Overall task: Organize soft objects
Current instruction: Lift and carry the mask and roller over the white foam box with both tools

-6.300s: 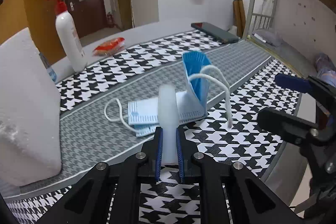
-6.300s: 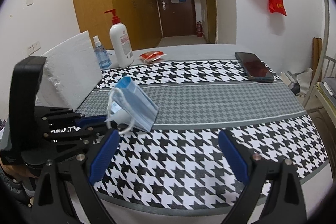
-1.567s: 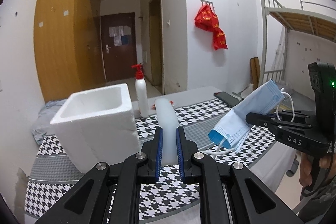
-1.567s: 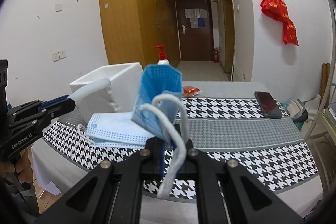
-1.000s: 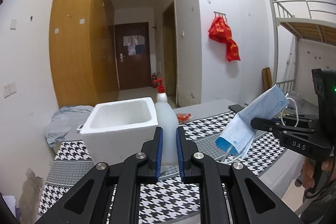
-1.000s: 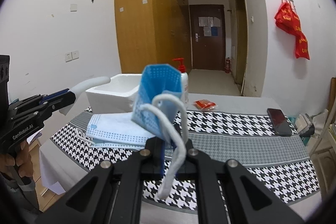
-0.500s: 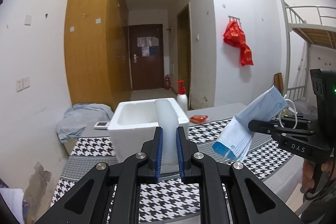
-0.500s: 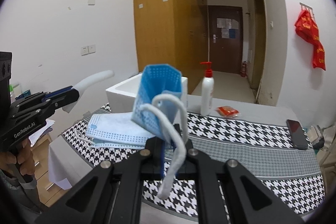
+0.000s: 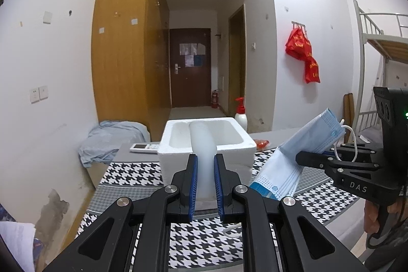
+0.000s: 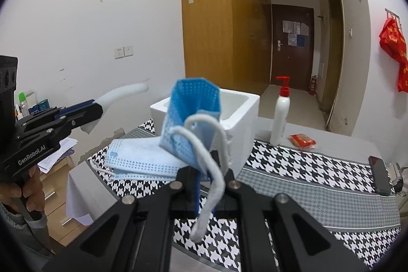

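Left gripper (image 9: 205, 179) clamped on white foam strip (image 9: 202, 144), right gripper (image 10: 204, 185) pinched tight on blue face masks (image 10: 163, 157), both held above houndstooth tablecloth (image 10: 293, 170). Open-top foam box (image 9: 206, 142) just ahead, near table's left edge. Pump bottle (image 10: 280, 116), phone (image 10: 379, 176) further right.

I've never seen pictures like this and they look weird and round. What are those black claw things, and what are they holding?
Those are two hand-held grabbers, each with a tiny camera looking along its fingers, so each picture is one grabber's view. A person squeezes their handles; there is no robot.

The left gripper is shut on a white soft strip. The right gripper is shut on a bunch of blue face masks; one ear loop dangles.

Ahead is a table with a black-and-white cloth. On it stand a white foam box, open on top, and a pump bottle. A red packet and a phone lie there too.
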`<action>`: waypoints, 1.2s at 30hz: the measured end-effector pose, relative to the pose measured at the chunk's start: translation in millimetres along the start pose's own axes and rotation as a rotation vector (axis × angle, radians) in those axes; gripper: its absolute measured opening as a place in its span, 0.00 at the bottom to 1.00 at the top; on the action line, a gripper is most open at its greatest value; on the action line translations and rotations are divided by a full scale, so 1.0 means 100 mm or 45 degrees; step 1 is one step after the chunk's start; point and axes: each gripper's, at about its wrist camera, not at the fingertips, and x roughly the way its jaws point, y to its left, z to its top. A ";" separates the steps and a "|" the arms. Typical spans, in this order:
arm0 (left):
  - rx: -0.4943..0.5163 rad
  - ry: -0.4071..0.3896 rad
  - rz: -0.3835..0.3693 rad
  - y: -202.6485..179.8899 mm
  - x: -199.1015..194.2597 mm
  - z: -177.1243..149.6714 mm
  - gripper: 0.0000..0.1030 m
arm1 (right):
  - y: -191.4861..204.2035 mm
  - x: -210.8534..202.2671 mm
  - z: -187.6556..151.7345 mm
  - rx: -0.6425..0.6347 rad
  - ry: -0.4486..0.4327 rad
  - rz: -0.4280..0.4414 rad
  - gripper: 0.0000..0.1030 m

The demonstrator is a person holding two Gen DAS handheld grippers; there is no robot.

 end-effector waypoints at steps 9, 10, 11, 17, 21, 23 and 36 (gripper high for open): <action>-0.013 -0.001 -0.003 0.11 0.09 0.06 0.13 | 0.04 0.10 0.12 0.008 0.011 0.009 0.09; -0.013 -0.002 -0.005 0.11 0.10 0.06 0.13 | 0.04 0.11 0.14 0.001 0.008 0.003 0.09; -0.010 -0.005 -0.004 0.12 0.12 0.07 0.13 | 0.04 0.11 0.16 -0.002 0.006 -0.001 0.09; -0.007 -0.020 -0.005 0.18 0.17 0.12 0.13 | 0.01 0.15 0.29 0.005 0.005 -0.006 0.09; -0.022 -0.022 -0.005 0.24 0.23 0.18 0.13 | -0.01 0.21 0.37 0.003 0.005 -0.010 0.09; -0.022 -0.021 -0.003 0.26 0.27 0.21 0.13 | -0.01 0.24 0.41 -0.001 0.005 -0.009 0.09; -0.019 -0.012 -0.001 0.34 0.43 0.35 0.13 | -0.08 0.42 0.63 -0.005 0.016 -0.018 0.09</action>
